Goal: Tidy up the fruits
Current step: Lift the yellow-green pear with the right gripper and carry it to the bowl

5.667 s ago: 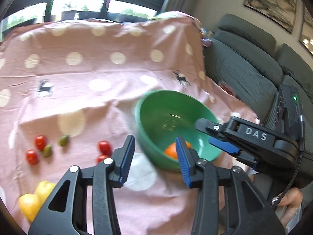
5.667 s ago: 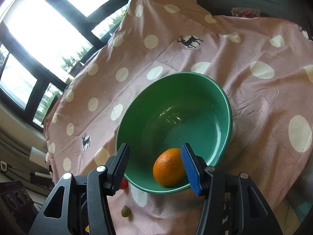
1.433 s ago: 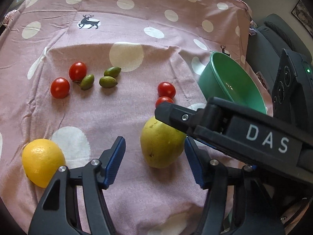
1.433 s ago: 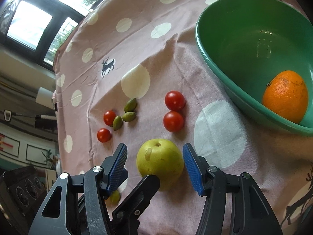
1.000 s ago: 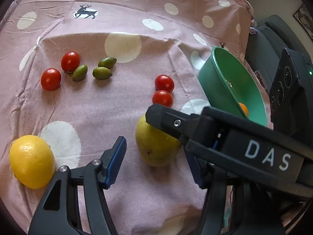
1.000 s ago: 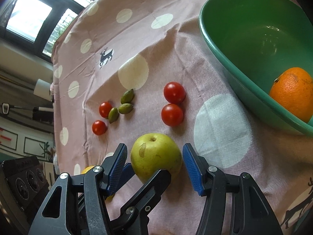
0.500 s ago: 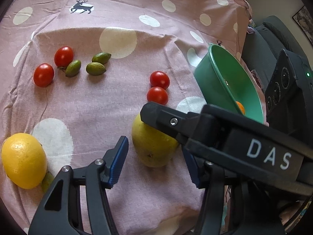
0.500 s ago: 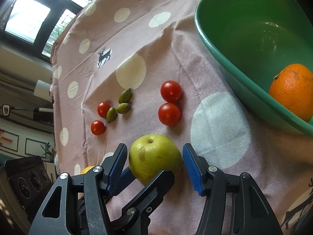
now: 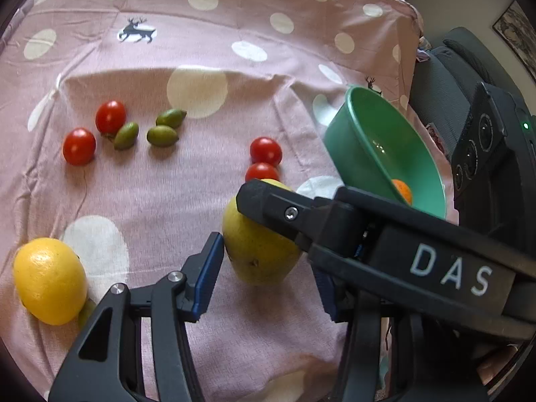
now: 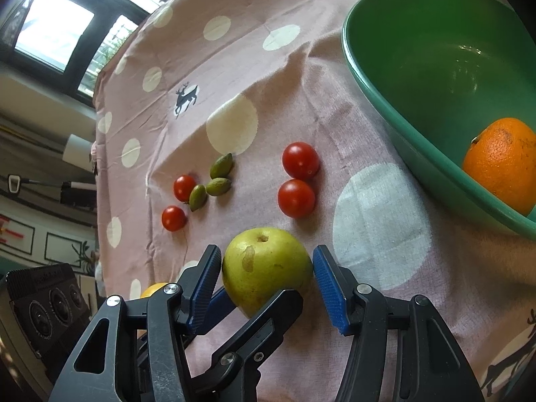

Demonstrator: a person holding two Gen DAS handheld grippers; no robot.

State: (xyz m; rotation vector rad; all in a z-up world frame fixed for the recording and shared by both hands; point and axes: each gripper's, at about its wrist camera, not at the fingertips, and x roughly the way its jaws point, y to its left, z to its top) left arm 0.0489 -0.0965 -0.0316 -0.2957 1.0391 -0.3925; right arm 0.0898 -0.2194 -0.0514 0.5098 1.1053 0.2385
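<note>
Left wrist view: narrower gap at the left claw [image 9: 264,278] than a second ago, near pad now tight against the flank of the green apple [image 9: 258,254]. Far pad hidden behind the right claw [image 10: 264,281], which crosses in front; cannot tell whether the squeeze is actually on.

From the right wrist: same gap as a second ago, about half spread, blue pads just beside the apple on both sides without clearly pressing. Apple sitting on the pink spotted cloth of the desk [image 9: 167,201], stem up, bracketed by both claws at once. One black finger of the left claw poking in under its near side.

Well apart to the right: green bowl [image 10: 418,67], holding only an orange [image 10: 502,164]. Out on the cloth: two cherry tomatoes [image 10: 296,197] just beyond the apple and a lemon [image 9: 50,279] off to the left.

Looks like the grasp stage for the apple, bowl as the likely target. Two claws on one fruit risks pushing it sideways; probably best for one to back off before any lift.
</note>
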